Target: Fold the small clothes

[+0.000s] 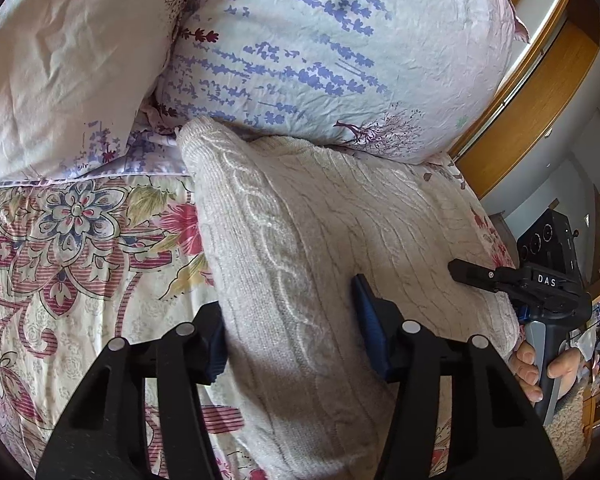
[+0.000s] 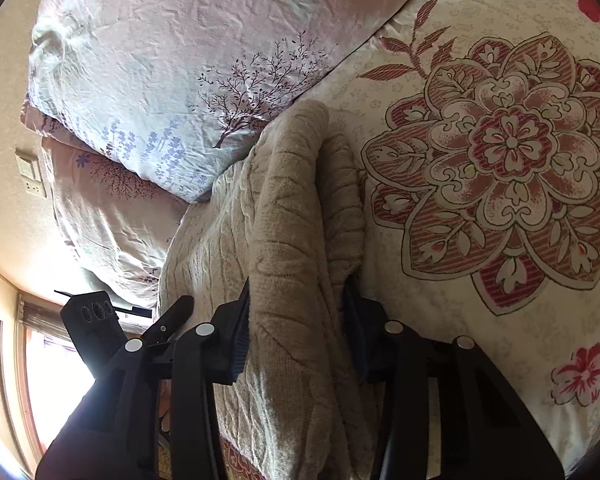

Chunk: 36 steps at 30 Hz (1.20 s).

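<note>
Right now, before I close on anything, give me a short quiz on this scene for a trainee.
1. True or false: the sweater lies on a bare wooden table.
2. What sits just beyond the sweater's far end? A) pillows B) a basket C) shoes
3. Short answer: what lies between the fingers of the left gripper and of the right gripper?

Key
1. False: it lies on the bedcover.
2. A
3. The sweater: each gripper has a fold of it between its fingers.
</note>
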Each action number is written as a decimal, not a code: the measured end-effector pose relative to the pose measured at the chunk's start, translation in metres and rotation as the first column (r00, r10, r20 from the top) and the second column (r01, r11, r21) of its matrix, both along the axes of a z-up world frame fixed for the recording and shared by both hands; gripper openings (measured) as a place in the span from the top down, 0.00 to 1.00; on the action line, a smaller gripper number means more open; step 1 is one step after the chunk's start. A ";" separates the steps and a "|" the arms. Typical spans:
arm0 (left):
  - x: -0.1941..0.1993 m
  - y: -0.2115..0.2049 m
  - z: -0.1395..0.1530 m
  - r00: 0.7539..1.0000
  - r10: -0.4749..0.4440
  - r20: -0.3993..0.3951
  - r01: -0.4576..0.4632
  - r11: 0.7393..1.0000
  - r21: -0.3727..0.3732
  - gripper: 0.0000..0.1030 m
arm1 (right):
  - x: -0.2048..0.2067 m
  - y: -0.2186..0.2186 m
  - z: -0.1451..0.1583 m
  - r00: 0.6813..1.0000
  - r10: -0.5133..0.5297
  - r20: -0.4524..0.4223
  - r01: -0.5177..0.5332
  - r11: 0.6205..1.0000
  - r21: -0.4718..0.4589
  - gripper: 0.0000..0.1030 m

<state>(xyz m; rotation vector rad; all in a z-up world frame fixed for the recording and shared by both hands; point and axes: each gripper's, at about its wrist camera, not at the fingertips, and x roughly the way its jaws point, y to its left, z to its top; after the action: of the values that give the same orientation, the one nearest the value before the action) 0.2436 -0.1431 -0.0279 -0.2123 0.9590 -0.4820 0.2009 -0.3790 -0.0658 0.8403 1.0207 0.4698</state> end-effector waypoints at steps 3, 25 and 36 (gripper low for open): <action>0.000 0.003 0.002 1.000 0.008 0.005 -0.008 1.000 -0.021 0.58 | -0.003 0.004 0.000 1.000 -0.011 0.028 0.011 1.000 -0.009 0.66; -0.043 0.152 0.025 0.982 0.185 0.043 -0.185 0.983 -0.007 0.64 | 0.021 0.200 0.011 0.951 0.289 0.108 -0.289 0.957 -0.014 0.71; -0.051 0.204 0.000 0.978 0.206 -0.008 -0.207 0.976 -0.066 0.42 | 0.017 0.242 -0.003 0.960 0.275 0.048 -0.271 0.959 -0.080 0.70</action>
<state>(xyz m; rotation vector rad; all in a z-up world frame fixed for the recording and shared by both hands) 0.1929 0.0612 -0.0278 -0.3691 0.9116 -0.3227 0.2181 -0.1366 -0.0691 0.6192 1.0983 0.6839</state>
